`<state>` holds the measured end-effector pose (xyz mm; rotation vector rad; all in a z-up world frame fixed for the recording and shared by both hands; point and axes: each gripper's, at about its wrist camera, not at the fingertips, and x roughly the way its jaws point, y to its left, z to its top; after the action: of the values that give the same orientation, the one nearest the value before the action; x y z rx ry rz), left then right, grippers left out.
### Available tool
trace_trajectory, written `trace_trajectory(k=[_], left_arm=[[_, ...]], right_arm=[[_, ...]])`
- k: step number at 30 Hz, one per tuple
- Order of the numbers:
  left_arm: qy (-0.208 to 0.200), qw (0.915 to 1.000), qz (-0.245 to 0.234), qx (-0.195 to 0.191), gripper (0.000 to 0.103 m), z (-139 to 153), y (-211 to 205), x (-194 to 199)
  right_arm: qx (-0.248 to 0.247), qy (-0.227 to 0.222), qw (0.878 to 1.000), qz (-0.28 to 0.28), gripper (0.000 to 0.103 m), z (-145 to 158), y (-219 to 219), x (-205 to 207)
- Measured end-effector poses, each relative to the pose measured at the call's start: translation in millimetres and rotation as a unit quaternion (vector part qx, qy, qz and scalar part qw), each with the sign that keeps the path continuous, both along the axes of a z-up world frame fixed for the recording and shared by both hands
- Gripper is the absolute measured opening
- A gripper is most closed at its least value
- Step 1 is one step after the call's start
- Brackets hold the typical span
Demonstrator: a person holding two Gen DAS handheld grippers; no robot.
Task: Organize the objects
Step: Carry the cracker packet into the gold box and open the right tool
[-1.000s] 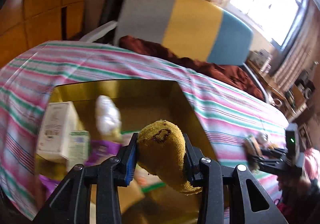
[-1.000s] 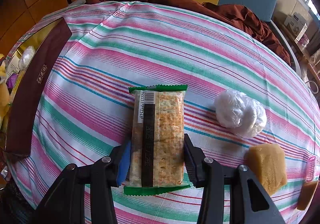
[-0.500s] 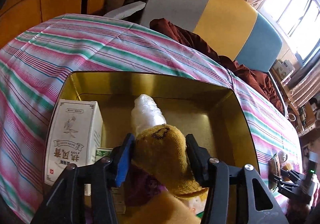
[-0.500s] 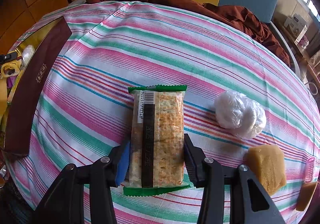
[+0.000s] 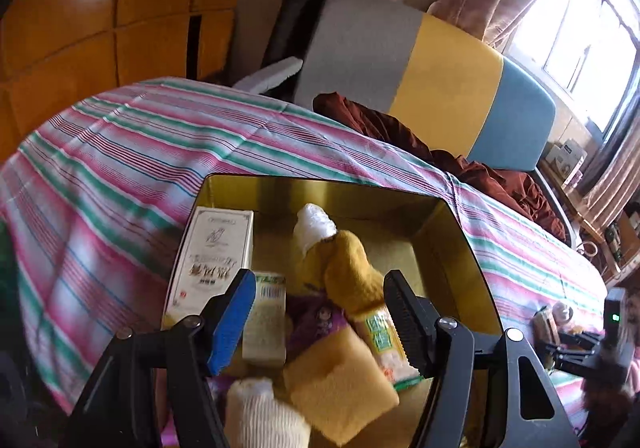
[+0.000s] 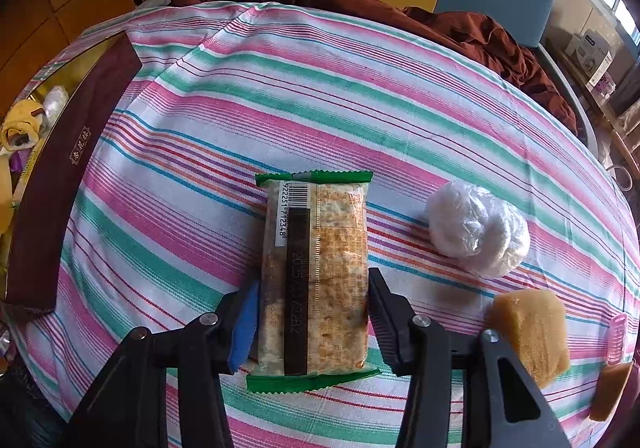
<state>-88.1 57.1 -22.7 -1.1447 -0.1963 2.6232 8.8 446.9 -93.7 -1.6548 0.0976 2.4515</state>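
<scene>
L gripper [image 5: 320,322]: jaws opening, let go of yellow sock [image 5: 352,272], now lying in gold box [image 5: 472,260] w/ other items | 1 more stowed | R gripper [image 6: 312,322]: jaws opening slightly, cracker pack [image 6: 316,276] betw pads on striped cloth [image 6: 360,96], next to go.

Striped tablecloth [image 6: 360,88], grey-yellow-blue cushion [image 5: 420,64], rumpled brown cloth [image 6: 460,28], wooden wall panels [image 5: 100,8], curtained window [image 5: 580,28]

Yellow plush toy [image 5: 348,268] lies inside gold box [image 5: 460,248].
</scene>
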Motion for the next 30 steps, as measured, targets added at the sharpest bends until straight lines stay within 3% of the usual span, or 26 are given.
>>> trace_trajectory(k=[9,21,30], left_arm=[[0.050,0.9967,-0.034,-0.055,0.069,13,13,54],[0.053,0.9946,-0.064,-0.062,0.071,9,22,79],[0.041,0.9957,-0.064,-0.053,0.071,3,16,81]], right_arm=[[-0.008,-0.005,1.000,-0.013,0.046,1,-5,3],[0.001,-0.010,0.999,-0.049,0.046,2,-22,3],[-0.104,0.034,0.992,-0.065,0.045,18,-43,2]])
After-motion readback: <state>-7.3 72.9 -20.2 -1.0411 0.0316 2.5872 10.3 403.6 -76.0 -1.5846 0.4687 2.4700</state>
